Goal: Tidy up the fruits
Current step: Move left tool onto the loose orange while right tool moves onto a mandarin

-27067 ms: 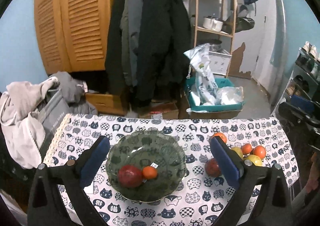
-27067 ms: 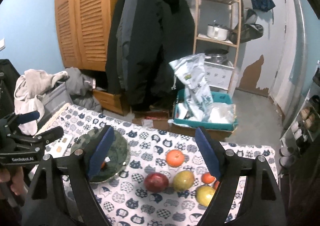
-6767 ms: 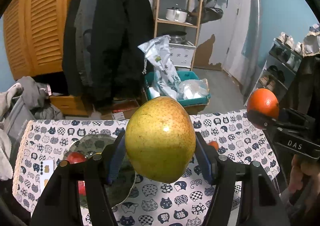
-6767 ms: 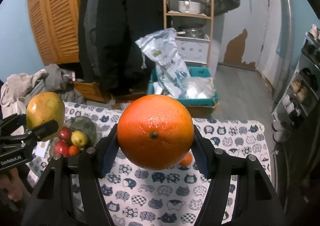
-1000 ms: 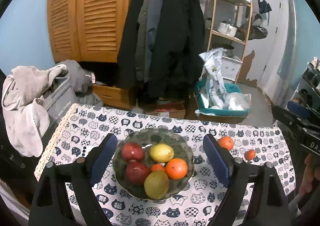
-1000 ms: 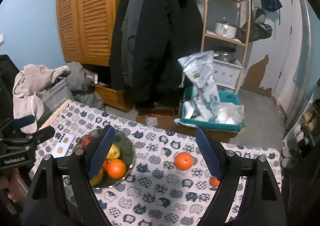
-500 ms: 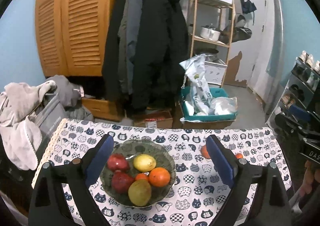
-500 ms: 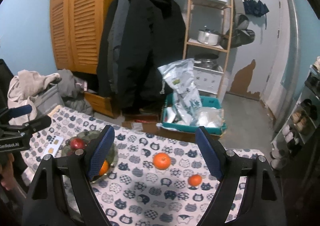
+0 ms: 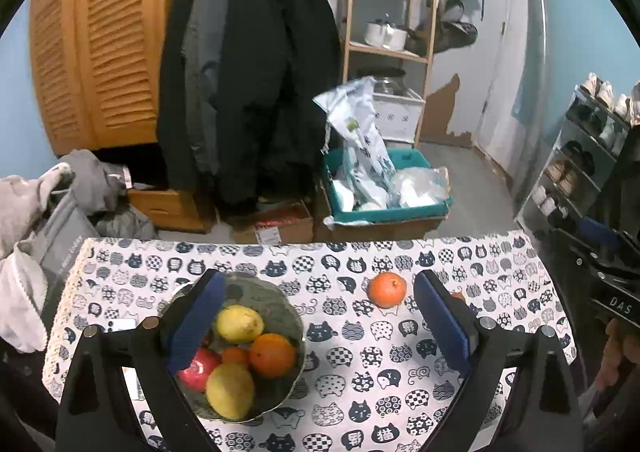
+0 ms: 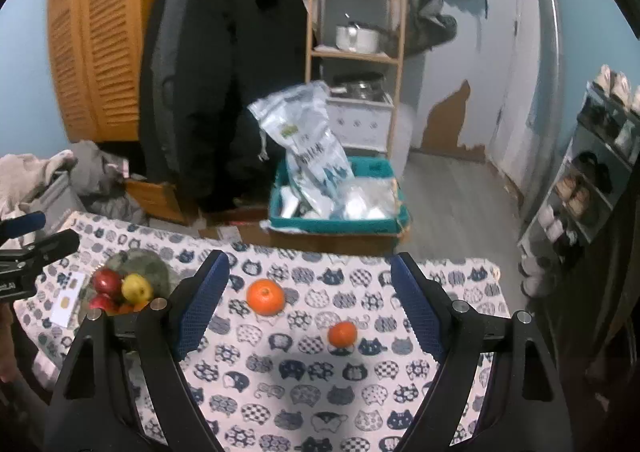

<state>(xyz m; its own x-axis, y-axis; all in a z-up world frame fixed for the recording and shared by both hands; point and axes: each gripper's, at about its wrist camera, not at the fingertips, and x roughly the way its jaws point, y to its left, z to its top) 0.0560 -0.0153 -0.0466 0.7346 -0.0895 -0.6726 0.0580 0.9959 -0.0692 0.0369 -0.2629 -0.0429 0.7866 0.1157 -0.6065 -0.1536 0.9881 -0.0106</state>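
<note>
A dark glass bowl (image 9: 276, 302) on the cat-print cloth holds a yellow pear (image 9: 230, 390), an orange (image 9: 272, 355), a yellow fruit (image 9: 239, 323), a red apple (image 9: 198, 368) and a small tangerine. My left gripper (image 9: 318, 280) hovers over the bowl's right side, its jaws opening, nothing between them. A loose orange (image 9: 387, 289) lies to the right of the bowl. My right gripper (image 10: 309, 264) is open and empty above the same orange (image 10: 265, 297) and a smaller tangerine (image 10: 342, 333). The bowl (image 10: 152, 272) shows at the left there.
The cat-print cloth (image 10: 280, 380) covers a small table. A white card (image 10: 68, 302) lies left of the bowl. Beyond the far edge are a teal bin (image 10: 336, 224), hung coats, a wooden shelf and a clothes pile (image 9: 24, 252). A shoe rack (image 10: 592, 180) stands right.
Both grippers have shifted right: the bowl slid to the left in both views and the loose orange and tangerine came in between the right jaws. The left jaws have spread wider.
</note>
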